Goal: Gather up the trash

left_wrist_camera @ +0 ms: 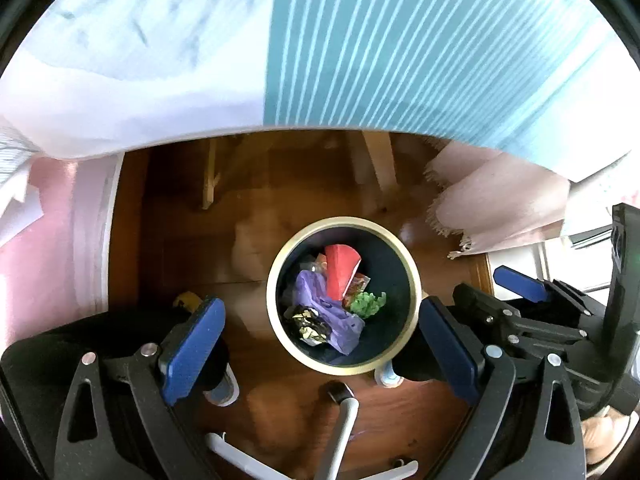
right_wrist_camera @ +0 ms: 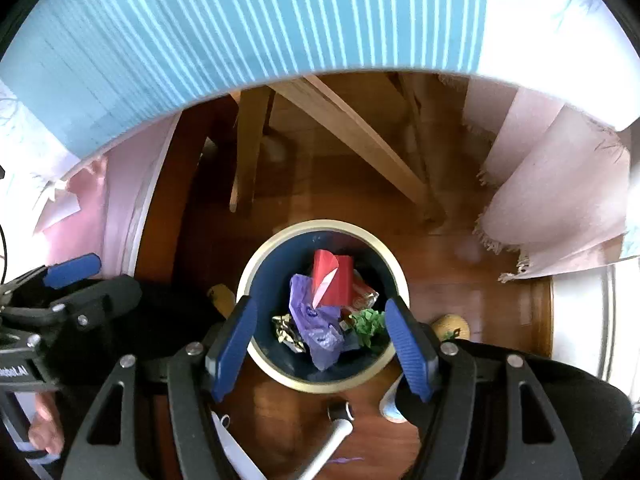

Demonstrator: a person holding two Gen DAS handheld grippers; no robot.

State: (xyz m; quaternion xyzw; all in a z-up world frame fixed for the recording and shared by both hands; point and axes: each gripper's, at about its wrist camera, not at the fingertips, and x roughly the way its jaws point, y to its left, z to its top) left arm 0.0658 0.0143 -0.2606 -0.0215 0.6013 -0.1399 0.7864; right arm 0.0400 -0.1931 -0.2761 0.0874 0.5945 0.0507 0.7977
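Both grippers hang above the bin point(left_wrist_camera: 343, 295), pointing down for dropping. Left gripper point(left_wrist_camera: 320, 344) jaws spread, empty. Right gripper point(right_wrist_camera: 322, 346) jaws spread, empty. Trash lies in the bin: red cup point(right_wrist_camera: 333, 282), purple wrapper point(right_wrist_camera: 316, 328), green scrap point(left_wrist_camera: 368, 303).

Only one piece of lettering can be read. In the right wrist view, pale letters stand on the black body of the left gripper point(right_wrist_camera: 72, 280), at the far left edge of the picture, left of the bin point(right_wrist_camera: 256, 276); the start is cut off and the visible end looks like "LAI". Wrappers in the bin, the purple one point(right_wrist_camera: 316, 320) and the orange one point(right_wrist_camera: 362, 294) among them, carry printed marks, but these are too small and blurred to read. The left wrist view shows no legible text anywhere.
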